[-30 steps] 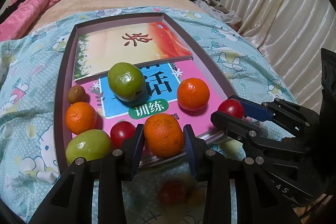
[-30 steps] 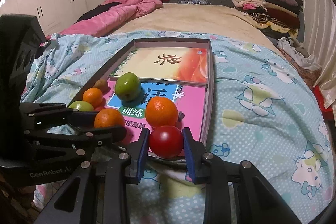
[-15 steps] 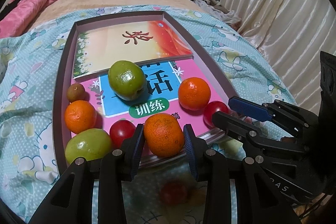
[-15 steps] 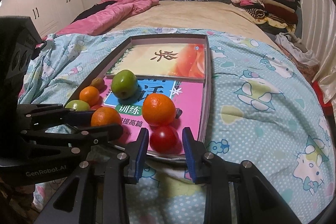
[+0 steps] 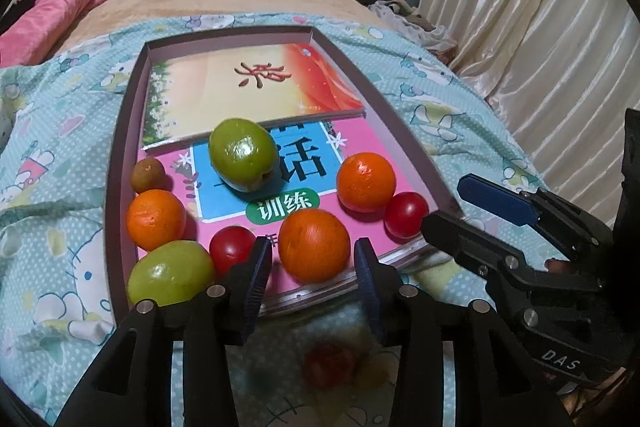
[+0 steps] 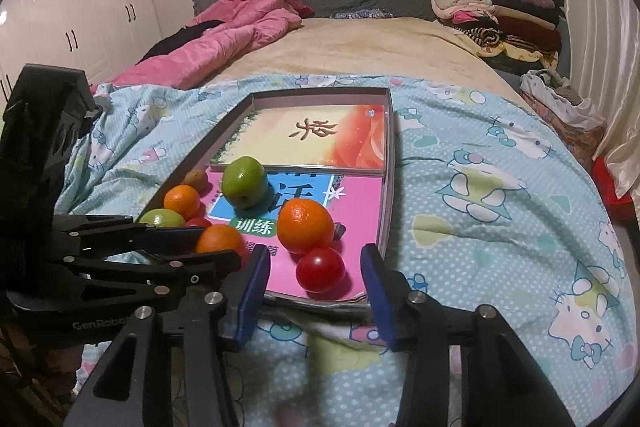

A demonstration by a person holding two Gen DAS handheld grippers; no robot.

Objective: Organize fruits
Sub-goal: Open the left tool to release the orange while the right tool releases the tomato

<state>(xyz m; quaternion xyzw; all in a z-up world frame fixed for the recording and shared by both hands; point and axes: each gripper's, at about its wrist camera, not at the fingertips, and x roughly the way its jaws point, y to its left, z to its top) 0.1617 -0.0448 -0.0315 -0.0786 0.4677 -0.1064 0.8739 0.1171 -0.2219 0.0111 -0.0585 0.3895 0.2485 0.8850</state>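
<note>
1. While both tools open, each fruit sits between its own tool's pads with a gap on either side, resting in the tray (image 5: 120, 155) on the bed.
2. Left tool (image 5: 314, 267): jaws opening, nothing gripped. The orange (image 5: 314, 251) lies straight ahead between the pads, on the pink book (image 5: 360, 143) at the tray's near edge.
3. Right tool (image 6: 316, 281): jaws opening, nothing gripped. The tomato (image 6: 320, 269) lies straight ahead, at the tray's near right corner, touching a second orange (image 6: 305, 225) behind it.
4. Both fruits are round; no long axis governs the approach.
5. Judgement: each tool can back straight away from the tray; a sideways shift would nudge its fruit.
6. A second tomato (image 5: 231, 249) sits just left of the left tool's left pad.
</note>
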